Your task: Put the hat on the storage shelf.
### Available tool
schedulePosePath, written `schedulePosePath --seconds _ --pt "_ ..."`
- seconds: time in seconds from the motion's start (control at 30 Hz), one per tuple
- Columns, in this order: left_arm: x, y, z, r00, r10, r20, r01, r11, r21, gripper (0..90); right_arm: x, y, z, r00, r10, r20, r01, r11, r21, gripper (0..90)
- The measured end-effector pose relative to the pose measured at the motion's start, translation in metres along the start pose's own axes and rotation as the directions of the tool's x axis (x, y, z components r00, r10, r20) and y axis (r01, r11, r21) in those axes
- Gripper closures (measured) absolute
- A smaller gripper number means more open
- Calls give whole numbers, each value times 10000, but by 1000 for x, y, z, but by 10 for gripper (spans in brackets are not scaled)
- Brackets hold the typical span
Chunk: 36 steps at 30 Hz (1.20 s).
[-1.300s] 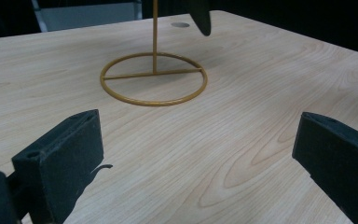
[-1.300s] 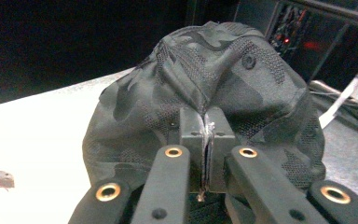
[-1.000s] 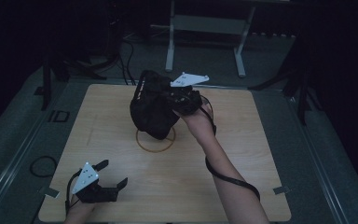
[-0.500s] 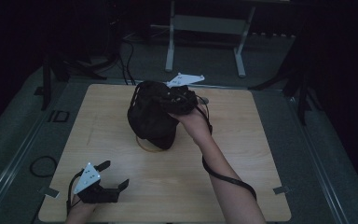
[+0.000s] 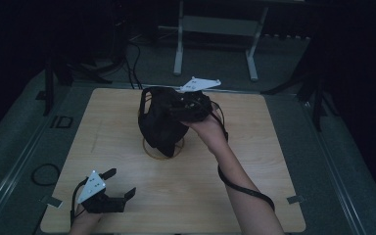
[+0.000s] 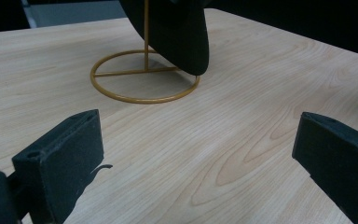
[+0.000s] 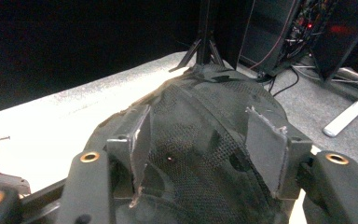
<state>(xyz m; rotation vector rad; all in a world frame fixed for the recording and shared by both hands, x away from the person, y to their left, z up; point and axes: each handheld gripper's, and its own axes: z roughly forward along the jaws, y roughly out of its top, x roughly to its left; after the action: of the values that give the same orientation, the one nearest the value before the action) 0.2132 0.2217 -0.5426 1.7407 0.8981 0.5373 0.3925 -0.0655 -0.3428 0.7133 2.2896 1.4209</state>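
Lowered since the earlier frame, the black mesh-lined helmet-like headgear now hangs over the gold wire ring stand at mid surface, its long axis running down toward the ring. Right tool pinches the headgear's top from the stand's far-right side. Left tool, spread and holding nothing, rests well apart, nearer the person.

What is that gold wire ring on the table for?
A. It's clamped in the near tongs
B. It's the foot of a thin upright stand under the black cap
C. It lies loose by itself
B: in the left gripper view, a thin gold post rises from the ring up under the black cap.
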Motion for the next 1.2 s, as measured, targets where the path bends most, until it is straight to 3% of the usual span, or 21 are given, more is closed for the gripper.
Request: schedulePosePath --seconds 0.13,0.3,0.43,0.67,1.2 --pt "0 0 0 10000 -30 21 30 10000 -20 24 -2 -3 -7 9998 184 -65 -186 9997 -178 324" --pt "-1 0 0 10000 3 1 -3 10000 -6 25 -5 -11 -14 9976 409 -558 -422 9989 -223 207" --pt "-1 0 1 10000 7 -19 -7 10000 16 25 -5 -18 -19 9979 199 -622 -208 9997 -135 141" --pt "-1 0 1 10000 9 -36 -9 10000 37 24 -4 -30 -27 9988 -121 -476 118 9999 -60 134" --pt "-1 -1 1 9999 54 -90 -53 9999 92 24 1 -63 -38 9975 -352 -613 349 9994 -67 132"
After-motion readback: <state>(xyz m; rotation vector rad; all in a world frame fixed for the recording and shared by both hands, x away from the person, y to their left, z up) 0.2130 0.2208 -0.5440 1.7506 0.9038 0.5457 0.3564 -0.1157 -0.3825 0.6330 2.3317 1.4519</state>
